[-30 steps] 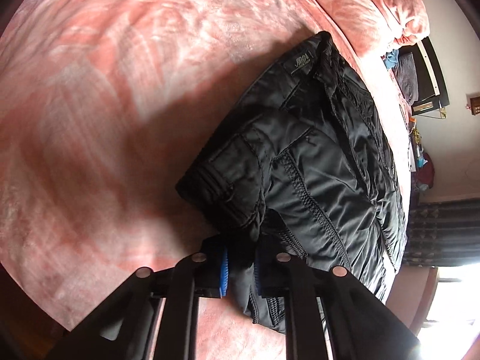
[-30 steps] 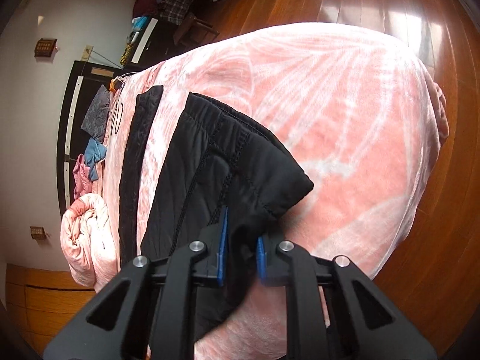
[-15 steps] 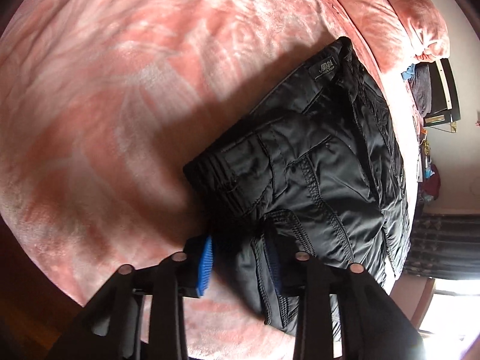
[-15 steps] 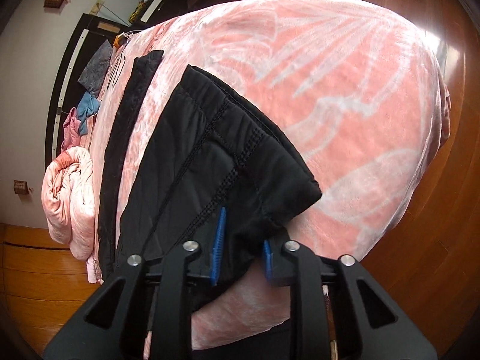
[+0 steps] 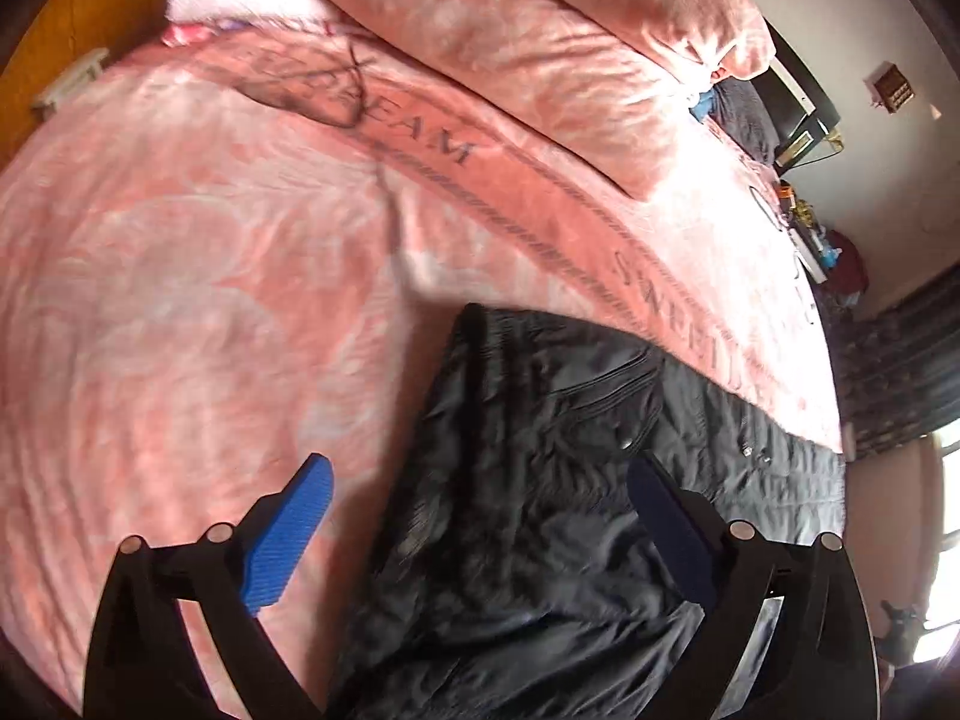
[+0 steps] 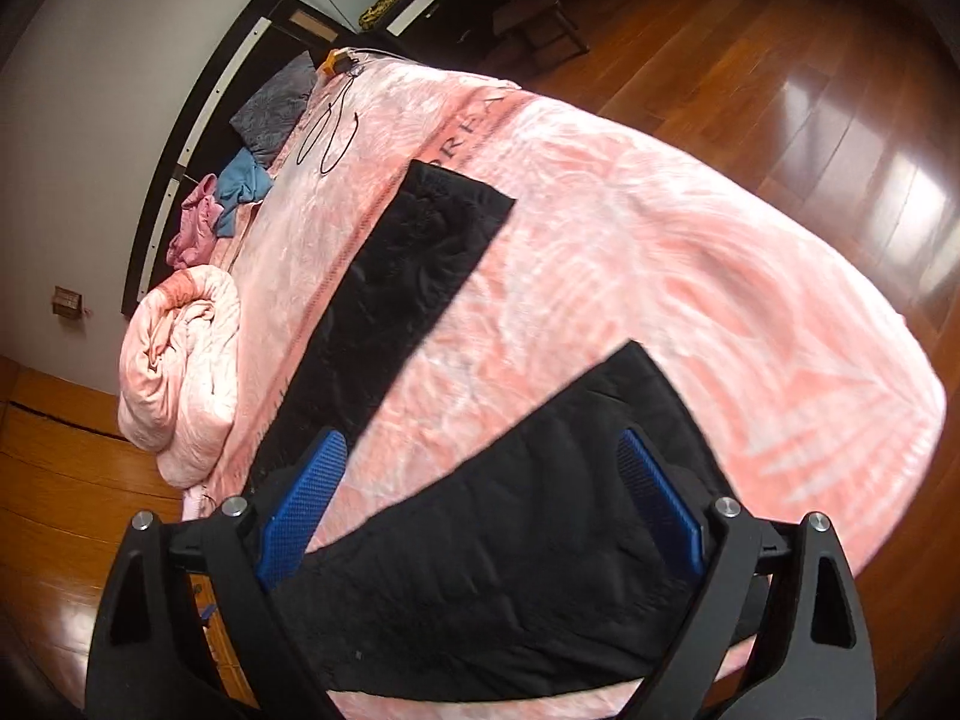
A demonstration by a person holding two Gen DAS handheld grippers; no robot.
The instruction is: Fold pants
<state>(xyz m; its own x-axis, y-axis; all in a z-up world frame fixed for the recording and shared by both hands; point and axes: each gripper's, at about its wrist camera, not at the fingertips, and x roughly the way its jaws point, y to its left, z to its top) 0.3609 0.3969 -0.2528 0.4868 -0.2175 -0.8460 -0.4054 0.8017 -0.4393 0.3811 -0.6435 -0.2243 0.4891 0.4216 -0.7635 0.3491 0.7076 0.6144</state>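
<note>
Black quilted pants (image 5: 540,480) lie on a pink blanket (image 5: 210,300) on a bed. In the left wrist view the waist end with a zip pocket lies flat under my left gripper (image 5: 480,516), which is open and empty above it. In the right wrist view the two legs spread apart: one leg (image 6: 414,264) runs far up the bed, the other leg (image 6: 516,540) lies under my right gripper (image 6: 480,498), which is open and empty above it.
A rolled pink duvet (image 6: 180,360) and loose clothes (image 6: 240,186) lie at the bed's head by a dark headboard (image 6: 198,120). Wooden floor (image 6: 780,60) surrounds the bed. A black cord (image 6: 330,132) lies on the blanket. A folded pink blanket (image 5: 570,48) lies beyond the pants.
Both grippers have opened and let go of the pants, then lifted back. The pants now lie spread on the blanket with the legs apart.
</note>
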